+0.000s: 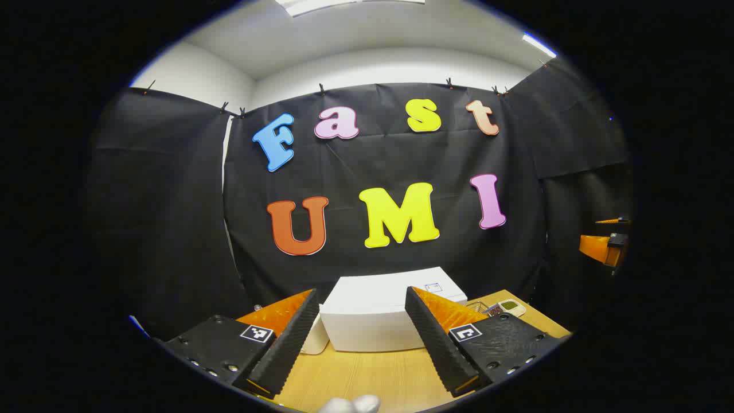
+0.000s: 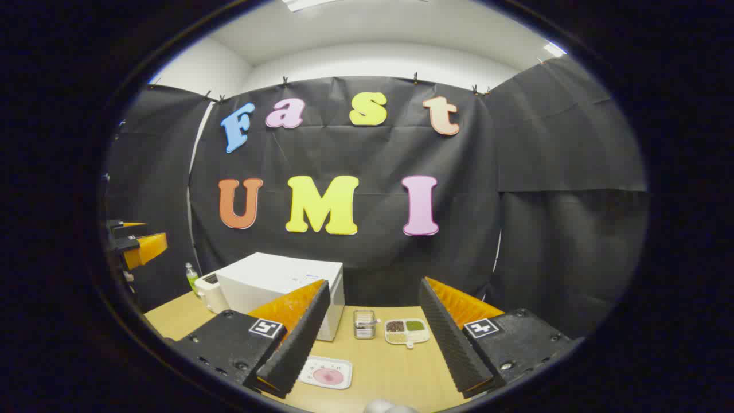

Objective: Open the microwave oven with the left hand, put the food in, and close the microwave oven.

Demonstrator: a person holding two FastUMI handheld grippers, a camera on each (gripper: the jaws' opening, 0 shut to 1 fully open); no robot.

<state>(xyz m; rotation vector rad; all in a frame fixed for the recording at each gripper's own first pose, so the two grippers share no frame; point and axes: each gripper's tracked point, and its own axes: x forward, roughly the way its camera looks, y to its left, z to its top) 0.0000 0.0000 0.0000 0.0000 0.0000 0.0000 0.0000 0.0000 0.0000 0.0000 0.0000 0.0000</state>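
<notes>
Nearest, left gripper (image 1: 361,338): black ribbed fingers on orange backing, spread wide apart, nothing between them, held above the light wooden tabletop (image 1: 367,378). Right gripper (image 2: 373,344): same build, fingers likewise apart and empty.

Next out, in the right gripper view: small white rectangular plate with pink food (image 2: 325,373), lying on the table just ahead of that gripper's left finger. Judged to be the item to go inside.

Middle distance: small metal rack-like container (image 2: 364,324); white divided tray of dark and green seasonings (image 2: 407,331); both to the right of the oven.

Farther: white box-shaped microwave oven (image 1: 384,312), door shut, framed between the left gripper's fingers but well short of them. White appliance (image 2: 207,289) touching or just beside its far side; green bottle (image 2: 190,276) behind.

Step in hand, by judgement: reaching for the door. Handle side could not be told; the left gripper would do best to approach low and square to the door edge.
</notes>
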